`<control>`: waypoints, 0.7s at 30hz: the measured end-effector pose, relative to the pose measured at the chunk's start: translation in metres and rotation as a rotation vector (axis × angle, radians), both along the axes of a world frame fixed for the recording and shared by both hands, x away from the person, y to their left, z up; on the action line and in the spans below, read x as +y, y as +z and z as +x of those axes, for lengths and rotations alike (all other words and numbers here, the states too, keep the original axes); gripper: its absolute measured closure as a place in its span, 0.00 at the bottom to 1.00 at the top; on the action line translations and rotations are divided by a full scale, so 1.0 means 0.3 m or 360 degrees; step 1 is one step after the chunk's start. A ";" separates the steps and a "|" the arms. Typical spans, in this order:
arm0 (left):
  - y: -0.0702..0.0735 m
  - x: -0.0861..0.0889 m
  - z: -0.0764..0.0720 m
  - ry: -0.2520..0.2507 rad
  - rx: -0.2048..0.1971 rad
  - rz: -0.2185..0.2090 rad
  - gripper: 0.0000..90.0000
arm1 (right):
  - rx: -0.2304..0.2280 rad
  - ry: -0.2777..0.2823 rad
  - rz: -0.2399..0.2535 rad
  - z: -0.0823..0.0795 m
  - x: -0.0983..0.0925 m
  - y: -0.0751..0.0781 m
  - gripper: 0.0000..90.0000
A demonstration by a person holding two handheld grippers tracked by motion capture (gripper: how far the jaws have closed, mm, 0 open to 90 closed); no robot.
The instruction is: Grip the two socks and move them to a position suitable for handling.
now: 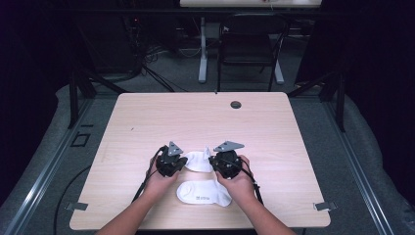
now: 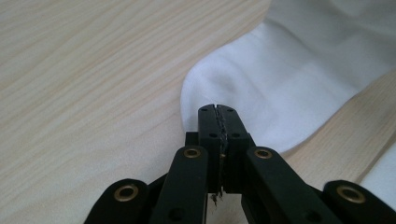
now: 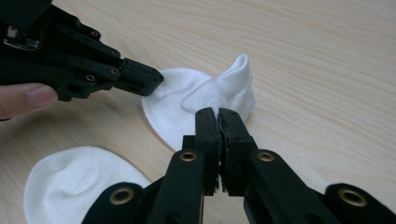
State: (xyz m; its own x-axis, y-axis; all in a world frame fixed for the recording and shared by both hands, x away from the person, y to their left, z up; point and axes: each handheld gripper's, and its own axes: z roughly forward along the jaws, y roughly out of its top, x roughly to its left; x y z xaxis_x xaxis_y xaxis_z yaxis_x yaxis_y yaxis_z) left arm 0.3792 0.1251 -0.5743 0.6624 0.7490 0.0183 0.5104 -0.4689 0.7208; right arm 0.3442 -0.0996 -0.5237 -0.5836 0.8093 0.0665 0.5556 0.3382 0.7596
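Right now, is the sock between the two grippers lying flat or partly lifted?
Partly lifted. The far sock has one end raised into a peak off the table, while the near sock lies flat.

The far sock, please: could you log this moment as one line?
far sock: on table, one end lifted | left gripper: shut at its edge | right gripper: shut on its other end | near sock: flat, untouched

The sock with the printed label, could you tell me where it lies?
In the high view the labelled sock lies near the table's front edge, between the hands, just nearer than the other sock.
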 end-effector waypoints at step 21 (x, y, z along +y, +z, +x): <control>-0.020 0.049 -0.024 0.0046 0.0045 -0.0067 0.99 | 0.0126 -0.0189 -0.0032 0.027 -0.138 -0.126 0.97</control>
State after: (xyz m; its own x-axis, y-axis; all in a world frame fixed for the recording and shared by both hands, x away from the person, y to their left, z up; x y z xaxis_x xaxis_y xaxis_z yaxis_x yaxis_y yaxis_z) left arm 0.3721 0.1397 -0.5804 0.6400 0.7677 -0.0320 0.5437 -0.4231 0.7248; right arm 0.3521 -0.1411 -0.5616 -0.4774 0.8739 0.0916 0.6505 0.2814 0.7055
